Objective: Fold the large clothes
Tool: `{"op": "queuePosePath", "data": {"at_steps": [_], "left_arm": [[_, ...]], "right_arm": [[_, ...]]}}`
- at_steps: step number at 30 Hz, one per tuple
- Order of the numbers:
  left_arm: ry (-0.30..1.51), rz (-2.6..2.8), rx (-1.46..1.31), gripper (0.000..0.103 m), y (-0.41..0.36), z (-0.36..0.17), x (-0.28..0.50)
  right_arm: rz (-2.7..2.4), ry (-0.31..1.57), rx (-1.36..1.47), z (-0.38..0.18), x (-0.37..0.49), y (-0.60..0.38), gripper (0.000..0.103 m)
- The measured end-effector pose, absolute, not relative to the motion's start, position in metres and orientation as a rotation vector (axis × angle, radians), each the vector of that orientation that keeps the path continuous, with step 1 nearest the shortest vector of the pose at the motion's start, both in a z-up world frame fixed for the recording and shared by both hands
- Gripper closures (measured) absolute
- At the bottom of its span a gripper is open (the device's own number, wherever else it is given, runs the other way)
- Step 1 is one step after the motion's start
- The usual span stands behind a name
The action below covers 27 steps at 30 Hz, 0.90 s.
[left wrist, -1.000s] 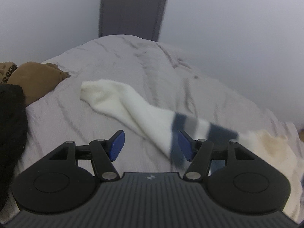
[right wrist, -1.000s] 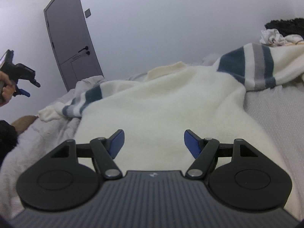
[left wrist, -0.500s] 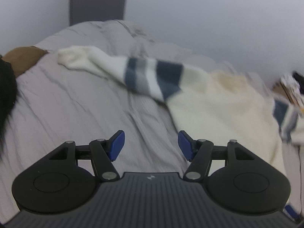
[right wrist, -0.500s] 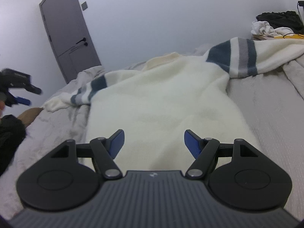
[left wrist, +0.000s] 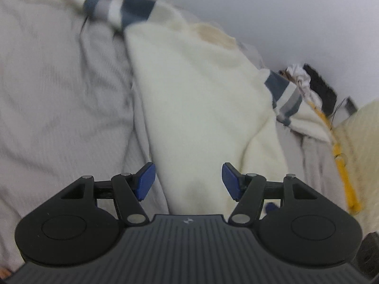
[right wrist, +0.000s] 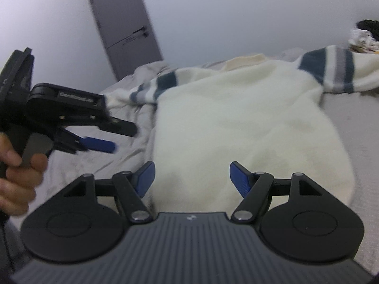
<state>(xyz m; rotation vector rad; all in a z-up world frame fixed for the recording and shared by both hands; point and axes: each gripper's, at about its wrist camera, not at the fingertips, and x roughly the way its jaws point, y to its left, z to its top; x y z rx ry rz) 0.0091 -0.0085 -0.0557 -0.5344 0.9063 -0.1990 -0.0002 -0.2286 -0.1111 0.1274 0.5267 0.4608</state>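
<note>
A cream sweater (right wrist: 239, 118) with navy and grey sleeve bands lies spread on the grey bed, its hem toward me and both sleeves out to the sides. My right gripper (right wrist: 191, 177) hovers open over the hem's near edge, nothing between its blue pads. In the left wrist view the same sweater (left wrist: 196, 90) runs up the middle, and my left gripper (left wrist: 188, 181) stands open above its lower left edge, with no cloth pinched. The left gripper (right wrist: 104, 145) also shows in the right wrist view, held in a hand (right wrist: 16, 165) just left of the sweater.
The grey bedsheet (left wrist: 59, 99) is wrinkled left of the sweater. A grey door (right wrist: 123, 21) stands in the far wall. A pile of white and black clothes (right wrist: 364, 35) sits at the far right, and a yellow strap (left wrist: 343, 165) hangs beside the bed.
My left gripper swung right and down from the far left sleeve to the sweater's lower left edge, coming close beside the right one. The right gripper shifted slightly toward the hem. Both stayed open.
</note>
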Motion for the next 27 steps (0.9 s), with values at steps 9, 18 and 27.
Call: {"op": "queuePosePath", "data": {"at_steps": [9, 18, 27], "left_arm": [[0.861, -0.158, -0.629, 0.037, 0.025, -0.068, 0.009], [0.799, -0.198, -0.771, 0.037, 0.046, -0.082, 0.020], [0.781, -0.363, -0.903, 0.037, 0.039, -0.102, 0.040]], "right_arm": [[0.596, 0.638, -0.064, -0.137, 0.005, -0.178, 0.033], [0.509, 0.672, -0.152, -0.144, 0.027, -0.177, 0.093], [0.466, 0.681, 0.351, -0.089, 0.092, -0.280, 0.095]]}}
